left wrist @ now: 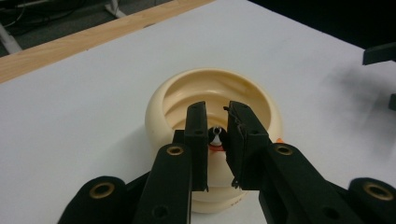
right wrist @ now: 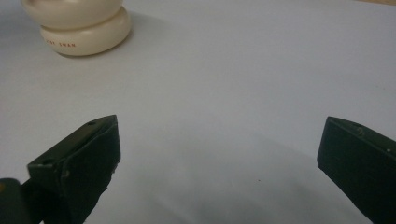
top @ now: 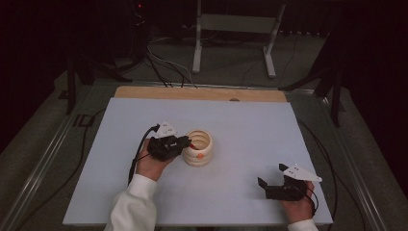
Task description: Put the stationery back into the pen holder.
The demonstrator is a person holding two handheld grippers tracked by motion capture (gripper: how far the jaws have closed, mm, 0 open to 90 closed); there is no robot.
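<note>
— Left black two-jaw gripper point(left wrist: 218, 140)?
— Nearly closed, pinching a small black-and-white piece with a red band point(left wrist: 215, 136), right over the near rim of the cream ribbed ceramic pot point(left wrist: 212, 105). Held level in the high view, tips point(top: 186, 143) touching the pot's left side.

— And the pinched piece, exactly?
— Too small to name. Sits between the pads, partly hidden by them. Seen from above as a thin red sliver at the pot's rim.

— Where on the table?
— Pot point(top: 198, 147) stands upright on the white table top point(top: 250, 120), a little left of the middle, nearer the front edge than the wooden strip point(top: 199, 93) along the back edge. A small orange spot on its front wall.

— Right black two-jaw gripper point(top: 275, 185)?
— Jaws wide apart, nothing between them. Rests low near the front right corner, well apart from the pot. In its own view, bare white surface between the jaws point(right wrist: 219, 154), with the pot's base point(right wrist: 84, 32) far off at the upper left, red lettering on it.

— Beyond the table?
— Dark floor, black cables point(top: 166, 67), and a grey metal stand point(top: 235, 33) behind the back edge.
</note>
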